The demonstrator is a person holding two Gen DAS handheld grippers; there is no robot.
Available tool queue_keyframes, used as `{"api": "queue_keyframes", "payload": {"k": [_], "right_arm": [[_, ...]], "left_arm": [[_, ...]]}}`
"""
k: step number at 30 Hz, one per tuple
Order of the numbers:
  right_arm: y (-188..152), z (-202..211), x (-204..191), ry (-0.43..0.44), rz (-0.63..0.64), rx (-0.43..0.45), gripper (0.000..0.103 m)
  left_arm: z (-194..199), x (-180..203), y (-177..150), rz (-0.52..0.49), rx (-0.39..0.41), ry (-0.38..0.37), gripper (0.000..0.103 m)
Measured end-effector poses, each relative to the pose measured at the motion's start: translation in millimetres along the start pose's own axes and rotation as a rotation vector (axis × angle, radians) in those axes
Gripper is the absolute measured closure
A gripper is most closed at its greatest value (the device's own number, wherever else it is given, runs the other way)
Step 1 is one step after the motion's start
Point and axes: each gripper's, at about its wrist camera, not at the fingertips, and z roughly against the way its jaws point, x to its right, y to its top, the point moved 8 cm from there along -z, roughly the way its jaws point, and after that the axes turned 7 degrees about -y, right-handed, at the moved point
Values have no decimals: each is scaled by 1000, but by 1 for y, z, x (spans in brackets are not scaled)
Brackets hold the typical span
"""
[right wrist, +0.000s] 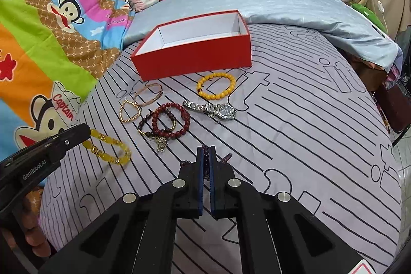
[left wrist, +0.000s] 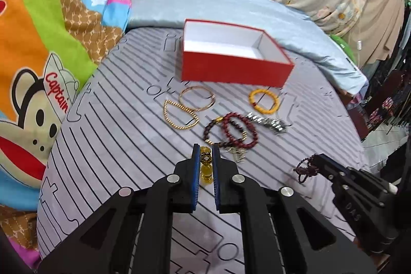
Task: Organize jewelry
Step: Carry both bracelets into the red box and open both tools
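Two tools clamped – left tool (left wrist: 205,158) on yellow bracelet (right wrist: 108,148), right tool (right wrist: 205,158) on purple bracelet (left wrist: 305,168).

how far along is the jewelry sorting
Nothing is stored yet: the red box is empty. In hand: the left tool grips a yellow bead bracelet, the right tool a dark purple bead bracelet. Left on the bedsheet: watch, orange bracelet, red bracelets, gold bangles.
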Motion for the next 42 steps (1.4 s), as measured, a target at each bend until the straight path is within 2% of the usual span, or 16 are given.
{"api": "queue_keyframes", "payload": {"k": [8, 14, 18, 24, 29, 34, 40, 42], "right_arm": [[32, 20, 1, 29, -2, 62, 99], [84, 25, -3, 66, 4, 125, 99], [131, 14, 1, 89, -4, 154, 99], [195, -28, 3, 71, 17, 172, 99], [236, -84, -2, 82, 8, 139, 99], [253, -137, -5, 67, 2, 96, 99], [255, -181, -4, 63, -6, 41, 98], [256, -184, -1, 43, -16, 51, 90]], "left_arm": [[19, 17, 32, -27, 50, -29, 94], [21, 27, 90, -74, 126, -30, 94], [4, 28, 137, -94, 161, -19, 94], [-48, 18, 198, -89, 166, -29, 94], [-103, 6, 226, -84, 133, -13, 94], [-162, -10, 235, -73, 71, 8, 94], [-200, -22, 240, -63, 42, 24, 94], [-204, -26, 242, -53, 52, 33, 75]]}}
